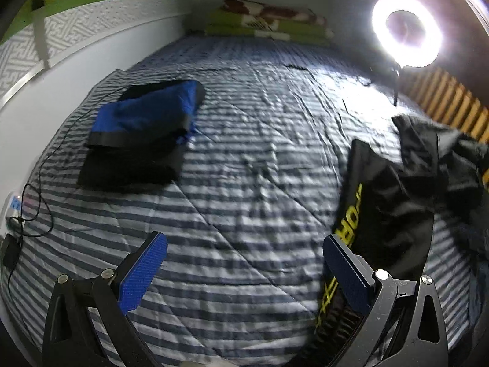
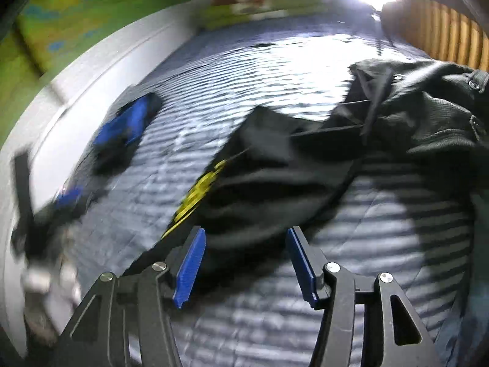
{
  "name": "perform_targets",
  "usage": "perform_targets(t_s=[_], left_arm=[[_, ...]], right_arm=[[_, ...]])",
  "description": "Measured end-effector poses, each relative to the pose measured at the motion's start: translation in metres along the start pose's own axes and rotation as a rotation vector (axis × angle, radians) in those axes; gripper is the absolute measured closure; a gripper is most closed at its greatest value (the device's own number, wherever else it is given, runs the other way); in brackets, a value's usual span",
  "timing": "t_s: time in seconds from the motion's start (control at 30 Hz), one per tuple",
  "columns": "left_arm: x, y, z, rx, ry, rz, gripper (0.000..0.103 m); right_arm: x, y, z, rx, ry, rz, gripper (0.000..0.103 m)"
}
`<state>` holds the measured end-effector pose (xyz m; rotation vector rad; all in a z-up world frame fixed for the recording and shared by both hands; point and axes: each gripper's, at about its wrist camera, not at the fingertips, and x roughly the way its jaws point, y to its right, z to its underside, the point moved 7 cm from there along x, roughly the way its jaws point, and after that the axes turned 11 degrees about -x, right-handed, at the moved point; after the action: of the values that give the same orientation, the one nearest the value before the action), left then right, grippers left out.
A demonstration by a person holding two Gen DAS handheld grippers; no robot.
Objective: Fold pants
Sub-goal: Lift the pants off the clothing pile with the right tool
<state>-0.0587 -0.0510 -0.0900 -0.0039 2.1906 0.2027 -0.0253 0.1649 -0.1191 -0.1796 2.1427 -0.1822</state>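
Black pants [image 1: 388, 202] with yellow lettering lie crumpled and unfolded on the right side of the striped bed [image 1: 244, 168]. My left gripper [image 1: 244, 238] hovers open over bare sheet, its right finger [image 1: 345, 269] beside the pants' lettered edge, nothing between the jaws. In the right wrist view the same pants [image 2: 275, 177] spread across the middle. My right gripper [image 2: 245, 231] is open, with the pants' near edge lying between its blue pads [image 2: 189, 269], which do not press on the cloth.
A folded blue and black garment stack [image 1: 143, 131] [image 2: 122, 134] rests at the left of the bed near the white wall. A ring light [image 1: 406, 30] glares at the far right beside wooden slats [image 1: 452, 104]. Folded blankets [image 1: 266, 21] sit at the far end. A cable [image 1: 42, 208] trails at the left edge.
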Motion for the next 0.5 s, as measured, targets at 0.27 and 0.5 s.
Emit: perform_targets(t_s=[0.27, 0.5], left_arm=[[0.023, 0.021, 0.035, 0.077, -0.103, 0.054, 0.0], [0.015, 0.014, 0.041, 0.105, -0.096, 0.062, 0.0]], right_arm=[[0.057, -0.023, -0.066, -0.098, -0.024, 0.047, 0.044], [0.119, -0.013, -0.084, -0.21, -0.14, 0.213, 0.036]])
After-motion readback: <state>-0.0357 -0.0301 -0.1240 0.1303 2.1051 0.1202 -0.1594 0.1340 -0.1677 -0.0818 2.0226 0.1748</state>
